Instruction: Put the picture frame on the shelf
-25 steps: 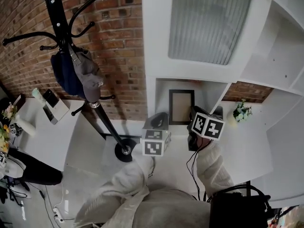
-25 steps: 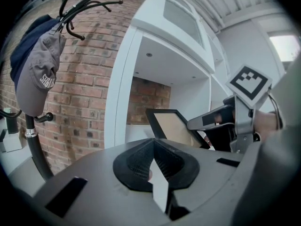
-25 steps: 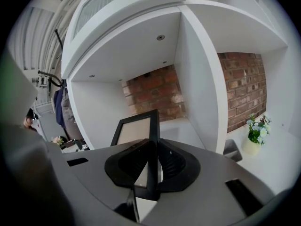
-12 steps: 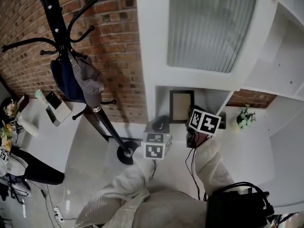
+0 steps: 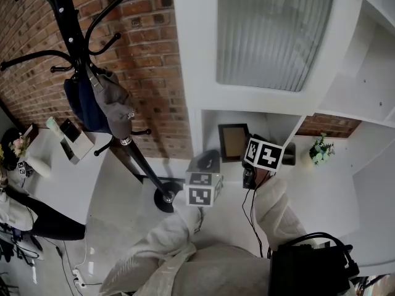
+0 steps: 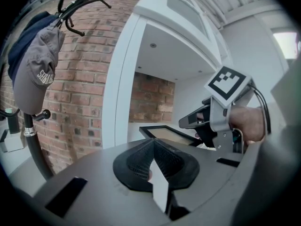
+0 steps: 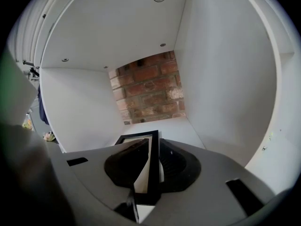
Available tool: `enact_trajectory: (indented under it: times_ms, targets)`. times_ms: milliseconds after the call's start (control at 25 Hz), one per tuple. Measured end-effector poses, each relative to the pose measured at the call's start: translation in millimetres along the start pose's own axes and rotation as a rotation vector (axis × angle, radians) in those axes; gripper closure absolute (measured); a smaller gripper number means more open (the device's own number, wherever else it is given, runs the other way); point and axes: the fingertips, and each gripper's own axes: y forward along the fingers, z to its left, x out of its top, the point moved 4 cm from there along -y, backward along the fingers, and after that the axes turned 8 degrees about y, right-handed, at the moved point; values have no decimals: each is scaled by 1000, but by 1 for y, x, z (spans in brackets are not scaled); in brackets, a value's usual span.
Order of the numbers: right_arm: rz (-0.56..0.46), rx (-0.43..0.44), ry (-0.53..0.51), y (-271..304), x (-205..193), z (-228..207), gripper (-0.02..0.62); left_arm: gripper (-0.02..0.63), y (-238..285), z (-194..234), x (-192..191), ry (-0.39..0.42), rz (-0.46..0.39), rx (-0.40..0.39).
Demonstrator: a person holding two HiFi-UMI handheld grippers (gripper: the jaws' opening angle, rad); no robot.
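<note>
The black picture frame [image 5: 233, 140] with a tan inside sits in the open compartment of the white shelf unit [image 5: 213, 119]. My right gripper [image 5: 252, 155] is shut on the frame's right edge. In the right gripper view the frame's black edge [image 7: 153, 164] runs between the jaws of that gripper [image 7: 150, 152], above the compartment floor [image 7: 176, 126]. The left gripper view shows the frame [image 6: 169, 134] lying almost flat, with the right gripper [image 6: 207, 121] on it. Whether it touches the floor I cannot tell. My left gripper [image 5: 207, 158] hangs just left of the compartment, shut [image 6: 153, 147] and holding nothing.
A black coat rack [image 5: 123, 137] with a grey cap [image 5: 117, 106] and a navy bag stands left against the brick wall. A small potted plant [image 5: 320, 150] sits on the shelf to the right. A white table [image 5: 68, 165] is at far left, a black bag [image 5: 308, 267] at bottom right.
The right gripper has carried the frame a little deeper into the compartment, and the frame lies flatter now. The left gripper has hardly moved.
</note>
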Motion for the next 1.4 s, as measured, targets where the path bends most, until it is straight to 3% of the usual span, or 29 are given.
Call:
enact_trajectory:
  times_ms: [920, 1160, 1400]
  targets:
    - [-14, -35, -19, -60, -35, 0, 534, 598, -43, -17, -29, -31, 7, -39]
    - [-7, -26, -16, -79, -65, 13, 552, 598, -69, -13, -47, -48, 17, -40]
    - [31, 14, 17, -105, -121, 18, 568, 598, -100, -19, -86, -63, 68, -67]
